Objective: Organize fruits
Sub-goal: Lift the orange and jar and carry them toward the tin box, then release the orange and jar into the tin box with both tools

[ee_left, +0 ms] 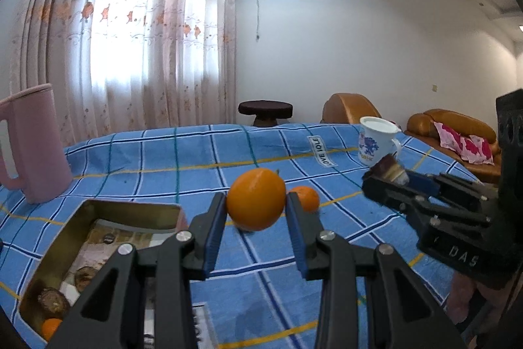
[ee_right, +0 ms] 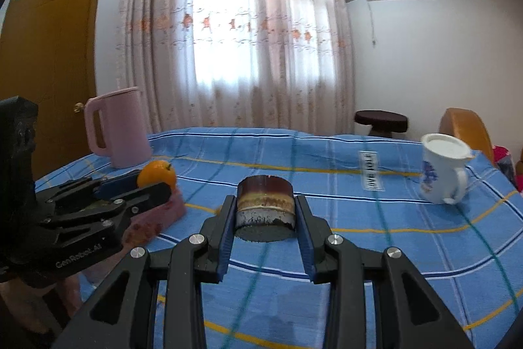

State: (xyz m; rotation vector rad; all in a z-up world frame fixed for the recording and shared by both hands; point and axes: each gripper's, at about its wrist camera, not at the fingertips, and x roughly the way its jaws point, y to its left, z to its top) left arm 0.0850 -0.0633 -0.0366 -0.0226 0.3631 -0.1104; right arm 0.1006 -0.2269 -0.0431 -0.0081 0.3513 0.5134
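Observation:
My left gripper [ee_left: 256,202] is shut on a large orange [ee_left: 256,195], which hangs above the blue checked cloth [ee_left: 157,159]. A smaller orange [ee_left: 307,198] lies on the cloth just behind it. At lower left stands an open tin box [ee_left: 130,207] with brown round pieces and a small orange [ee_left: 50,327] inside. My right gripper [ee_right: 265,205] is shut on a round, brown, layered cake-like piece [ee_right: 264,201]. In the left wrist view the right gripper [ee_left: 387,180] is at the right with that piece [ee_left: 392,169]. In the right wrist view the left gripper [ee_right: 153,183] carries the orange [ee_right: 156,173] at the left.
A pink jug [ee_left: 32,146] stands at the table's far left, also in the right wrist view [ee_right: 119,130]. A white printed mug [ee_left: 376,141] sits at the far right near the table's edge. Beyond the table are a dark stool [ee_left: 264,110] and a brown sofa [ee_left: 451,126].

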